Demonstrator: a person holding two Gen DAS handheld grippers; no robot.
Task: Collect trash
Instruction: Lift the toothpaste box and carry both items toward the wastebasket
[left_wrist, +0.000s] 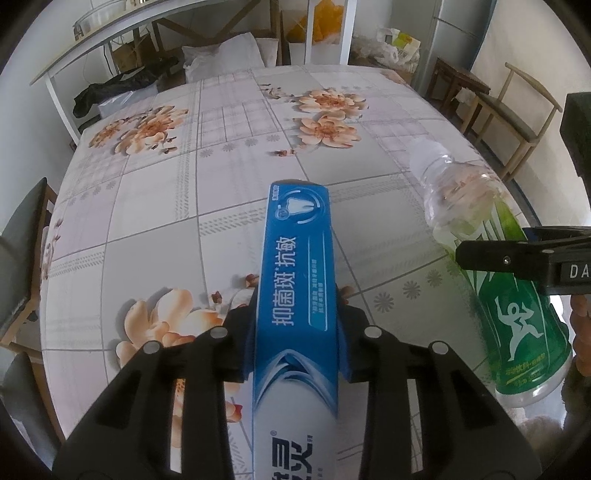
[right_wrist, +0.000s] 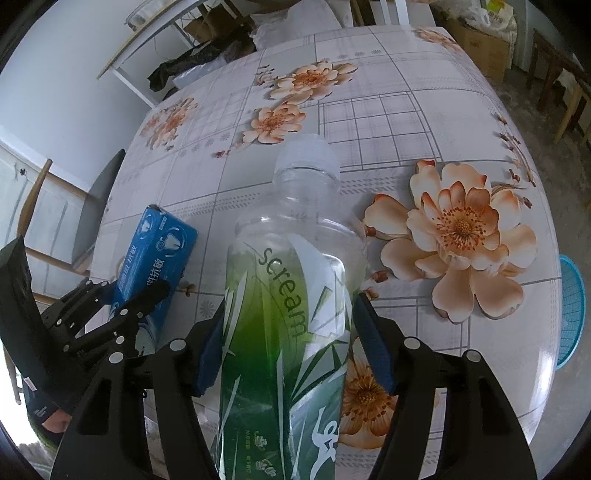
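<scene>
1. Left claw (left_wrist: 295, 328): black, two blue pads closed tight on a blue toothpaste box (left_wrist: 295, 280). Box sits lengthwise betw. the pads, far end pointing away over the worktop (left_wrist: 155, 221).
2. Right claw (right_wrist: 291, 343): holding a plastic bottle (right_wrist: 288, 295) w/ green label, pads set on either side of its body. White cap end points away from the camera.
3. Bottle is clear near the neck; label reads "scream" w/ a white figure lower down.
4. In the right wrist view, the box and left claw show at lower left, just beside the bottle, not touching it.
5. In the left wrist view, the bottle shows at right, tilted, w/ one finger of the right claw across its label.
6. Worktop has a pale checked cloth w/ large peach flowers (right_wrist: 461, 236).
7. Blue plastic basket (right_wrist: 572, 310) peeks past the worktop's right edge.
8. Wooden chair (left_wrist: 517, 110) stands beyond the far right corner; bags and boxes clutter the bkgd.
</scene>
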